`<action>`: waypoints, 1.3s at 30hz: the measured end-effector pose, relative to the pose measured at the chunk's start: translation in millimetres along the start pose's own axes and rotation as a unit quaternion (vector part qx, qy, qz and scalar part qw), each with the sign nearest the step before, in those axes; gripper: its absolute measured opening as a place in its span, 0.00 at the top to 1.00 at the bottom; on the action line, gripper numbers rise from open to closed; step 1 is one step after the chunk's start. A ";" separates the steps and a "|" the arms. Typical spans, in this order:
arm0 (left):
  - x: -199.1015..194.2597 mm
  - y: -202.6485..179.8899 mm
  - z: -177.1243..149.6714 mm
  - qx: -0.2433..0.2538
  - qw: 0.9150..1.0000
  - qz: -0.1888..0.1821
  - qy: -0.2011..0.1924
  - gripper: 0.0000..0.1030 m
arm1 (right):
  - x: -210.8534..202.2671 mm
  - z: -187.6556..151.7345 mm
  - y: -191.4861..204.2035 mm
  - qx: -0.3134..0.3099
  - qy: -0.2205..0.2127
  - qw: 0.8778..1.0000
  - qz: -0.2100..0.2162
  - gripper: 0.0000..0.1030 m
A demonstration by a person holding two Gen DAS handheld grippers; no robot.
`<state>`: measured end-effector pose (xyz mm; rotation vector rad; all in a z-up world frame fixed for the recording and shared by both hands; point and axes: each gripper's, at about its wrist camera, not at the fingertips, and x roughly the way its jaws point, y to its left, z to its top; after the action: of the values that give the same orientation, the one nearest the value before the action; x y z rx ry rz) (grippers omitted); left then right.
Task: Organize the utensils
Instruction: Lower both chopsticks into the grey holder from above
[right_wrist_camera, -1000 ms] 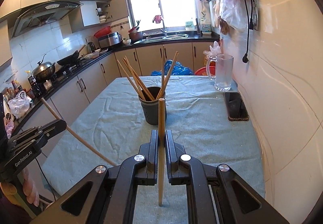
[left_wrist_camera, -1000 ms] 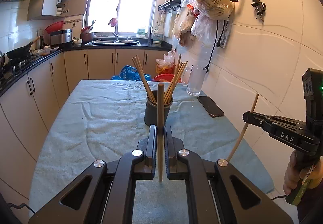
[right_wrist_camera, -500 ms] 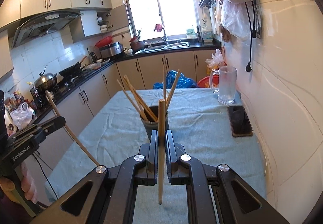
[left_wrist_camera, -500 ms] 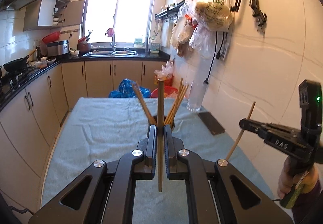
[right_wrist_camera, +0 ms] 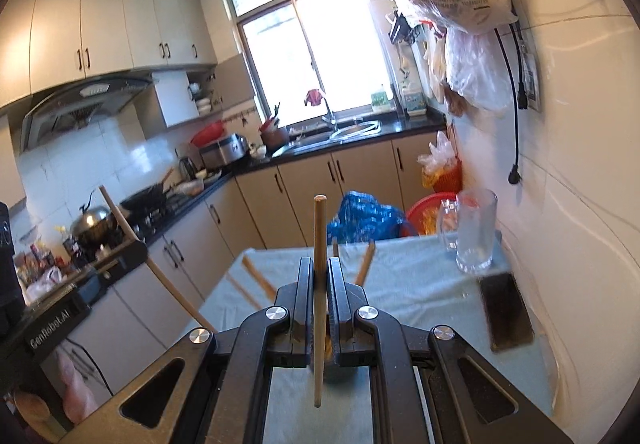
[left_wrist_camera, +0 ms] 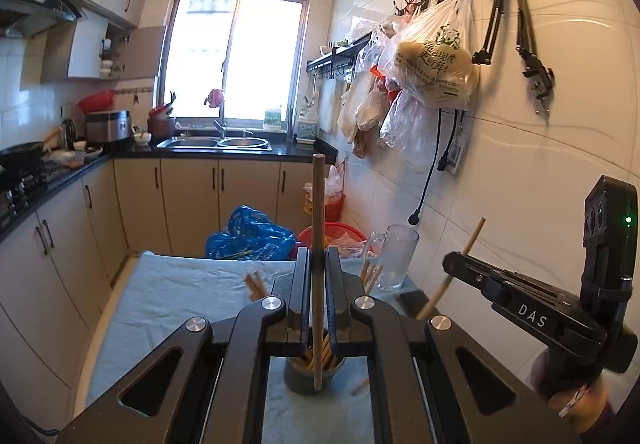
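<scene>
My left gripper (left_wrist_camera: 318, 256) is shut on a wooden chopstick (left_wrist_camera: 318, 204) that stands upright between its jaws. Below and just beyond the jaws sits the dark utensil cup (left_wrist_camera: 296, 378) with several chopsticks in it, on the table's blue-grey cloth (left_wrist_camera: 180, 292). My right gripper (right_wrist_camera: 320, 264) is shut on a second chopstick (right_wrist_camera: 319, 228), also upright. In the right wrist view the cup is mostly hidden behind the jaws, and only the tops of its chopsticks (right_wrist_camera: 256, 278) show. Each gripper also appears in the other's view: the right gripper (left_wrist_camera: 452, 264) and the left gripper (right_wrist_camera: 136, 248).
A glass mug (right_wrist_camera: 476, 232) and a dark phone (right_wrist_camera: 506, 310) lie at the table's right side by the tiled wall. Plastic bags (left_wrist_camera: 432, 60) hang from wall hooks above. Cabinets and a stove counter (right_wrist_camera: 160, 204) run along the left. A blue bag (left_wrist_camera: 248, 232) lies beyond the table.
Both grippers have risen and moved forward over the table with their chopsticks. The cup has dropped from the middle of each view to under the jaws.
</scene>
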<state>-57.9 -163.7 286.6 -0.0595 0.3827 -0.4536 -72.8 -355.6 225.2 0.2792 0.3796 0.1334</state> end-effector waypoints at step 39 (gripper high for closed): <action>91.3 -5.7 -38.5 0.032 0.998 0.037 0.047 0.94 | 89.8 -28.3 -37.6 0.040 0.036 0.998 -0.010 0.93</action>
<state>1.0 -207.7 220.0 0.0382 0.4608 -0.3964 2.0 -368.4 157.9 0.3511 0.4589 0.1081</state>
